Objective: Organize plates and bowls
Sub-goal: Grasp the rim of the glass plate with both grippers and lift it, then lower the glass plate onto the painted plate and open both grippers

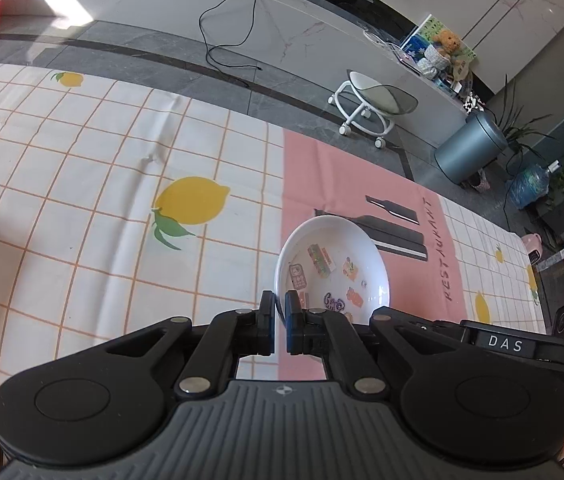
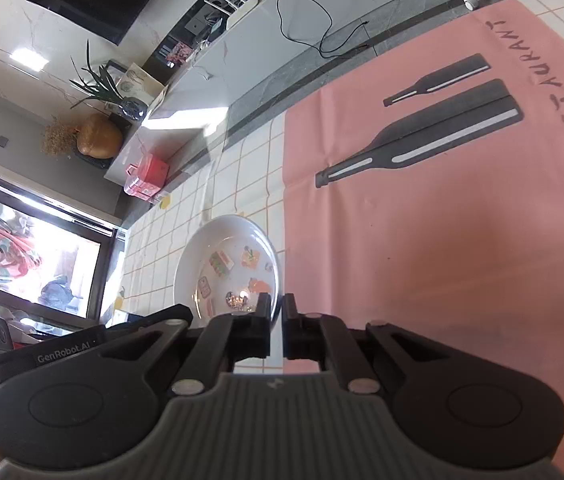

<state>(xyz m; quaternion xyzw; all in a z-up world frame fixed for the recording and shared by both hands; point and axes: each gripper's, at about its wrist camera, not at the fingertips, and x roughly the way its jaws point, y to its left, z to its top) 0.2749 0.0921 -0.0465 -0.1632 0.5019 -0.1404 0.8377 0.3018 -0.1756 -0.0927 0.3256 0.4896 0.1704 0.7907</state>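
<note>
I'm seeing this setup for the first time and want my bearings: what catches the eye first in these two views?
A white bowl with cartoon stickers inside, held by its rim from two sides: the left gripper and right gripper are each shut on its edge. Under it lies a pink placemat printed with dark bottles and RESTAURANT, on a lemon-patterned checked tablecloth.

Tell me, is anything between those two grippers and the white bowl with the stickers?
Nothing visible. Each gripper is already shut on the bowl: the left gripper pinches one side of the rim and the right gripper pinches another part of it. Nothing else lies around the bowl on the tablecloth.
</note>
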